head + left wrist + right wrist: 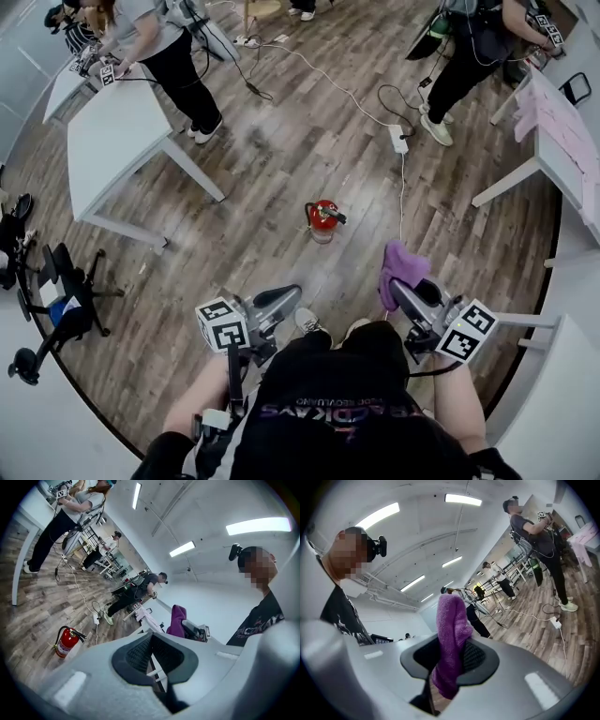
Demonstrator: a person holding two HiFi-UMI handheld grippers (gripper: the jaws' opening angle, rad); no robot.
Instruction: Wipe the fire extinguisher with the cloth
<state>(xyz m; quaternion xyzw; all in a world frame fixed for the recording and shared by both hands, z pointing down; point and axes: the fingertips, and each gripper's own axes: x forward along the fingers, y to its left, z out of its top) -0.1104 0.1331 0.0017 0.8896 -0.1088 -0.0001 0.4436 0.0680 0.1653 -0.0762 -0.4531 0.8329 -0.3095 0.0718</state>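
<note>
A red fire extinguisher (323, 219) stands upright on the wooden floor ahead of me; it also shows low at the left in the left gripper view (66, 642). My right gripper (400, 292) is shut on a purple cloth (401, 269), which sticks up from its jaws (451, 639). That cloth (177, 621) is also visible in the left gripper view. My left gripper (289, 296) is shut with nothing between its jaws (151, 654). Both grippers hang in the air in front of my body, short of the extinguisher.
A white table (122, 141) stands at the left with a person (164, 47) beside it. Another person (473, 52) stands by a white table (562, 141) at the right. A power strip (399, 139) and cables lie on the floor beyond the extinguisher. Black office chairs (56, 300) sit at the far left.
</note>
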